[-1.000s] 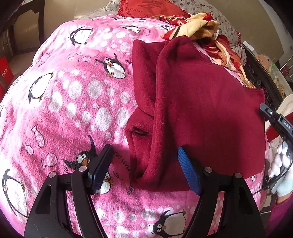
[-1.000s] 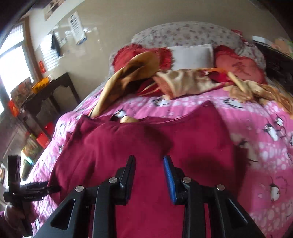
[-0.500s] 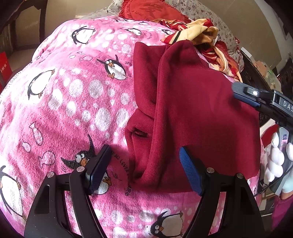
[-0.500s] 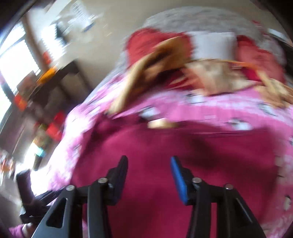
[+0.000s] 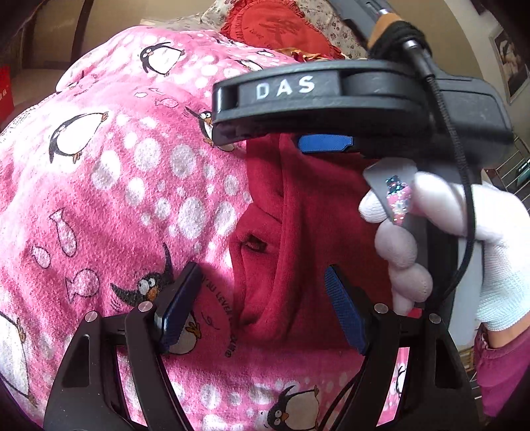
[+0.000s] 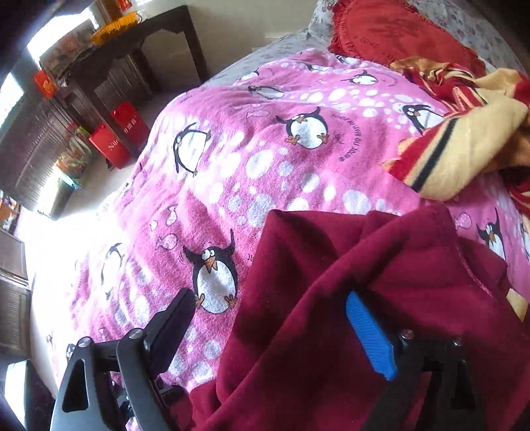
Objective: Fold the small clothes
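Observation:
A dark red fleece garment lies partly folded on a pink penguin blanket. My left gripper is open, its jaws astride the garment's near left edge. My right gripper, seen side-on in the left wrist view, hovers over the garment's far part, held by a white-gloved hand. In the right wrist view the right gripper is open and straddles the garment's left edge, above the cloth.
A yellow and red striped cloth lies bunched at the far right. A red heart cushion and a flowered pillow sit at the bed's head. Dark furniture and red bags stand on the floor left of the bed.
My right gripper has swung left across the garment and turned toward its far left edge, opening wider. It now fills the top of the left wrist view. My left gripper has barely moved.

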Available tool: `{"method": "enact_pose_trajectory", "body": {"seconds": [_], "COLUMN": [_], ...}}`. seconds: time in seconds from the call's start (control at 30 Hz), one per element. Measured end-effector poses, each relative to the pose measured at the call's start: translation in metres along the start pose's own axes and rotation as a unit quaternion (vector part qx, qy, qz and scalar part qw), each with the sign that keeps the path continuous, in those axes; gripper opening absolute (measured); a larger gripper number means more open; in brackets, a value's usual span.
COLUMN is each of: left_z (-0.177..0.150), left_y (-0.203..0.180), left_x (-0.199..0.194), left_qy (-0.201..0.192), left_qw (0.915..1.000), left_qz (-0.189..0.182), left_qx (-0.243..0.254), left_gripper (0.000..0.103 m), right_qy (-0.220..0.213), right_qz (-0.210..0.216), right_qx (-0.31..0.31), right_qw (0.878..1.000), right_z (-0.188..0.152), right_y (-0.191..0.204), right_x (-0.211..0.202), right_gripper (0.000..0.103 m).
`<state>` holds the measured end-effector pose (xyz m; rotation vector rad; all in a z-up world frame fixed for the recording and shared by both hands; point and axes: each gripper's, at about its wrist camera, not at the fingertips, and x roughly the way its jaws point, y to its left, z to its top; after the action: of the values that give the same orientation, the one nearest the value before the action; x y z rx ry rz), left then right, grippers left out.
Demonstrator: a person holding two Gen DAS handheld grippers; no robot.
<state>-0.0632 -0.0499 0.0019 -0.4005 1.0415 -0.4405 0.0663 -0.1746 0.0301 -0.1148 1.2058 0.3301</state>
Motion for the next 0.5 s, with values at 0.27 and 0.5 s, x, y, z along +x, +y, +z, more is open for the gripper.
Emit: {"method": "enact_pose_trajectory", "body": {"seconds": [0.27, 0.5], "left_z": [0.010, 0.011], "left_y": [-0.002, -0.023], "left_x": [0.000, 0.006], "left_qy": [-0.004, 0.002], "left_qw": [1.0000, 0.9995], "left_qz": [0.008, 0.003], "left_qx": [-0.001, 0.032], "left_gripper": [0.078, 0.039], "right_qy": [-0.032, -0.081], "right_qz": [-0.031, 0.065], "right_qx": [-0.017, 0.025], "right_qw": [0.999, 0.994], "right_z": [-0.015, -0.032], "right_y": [-0.020, -0.044], "right_x": [-0.009, -0.055], "right_gripper": [0.034, 0.018]}}
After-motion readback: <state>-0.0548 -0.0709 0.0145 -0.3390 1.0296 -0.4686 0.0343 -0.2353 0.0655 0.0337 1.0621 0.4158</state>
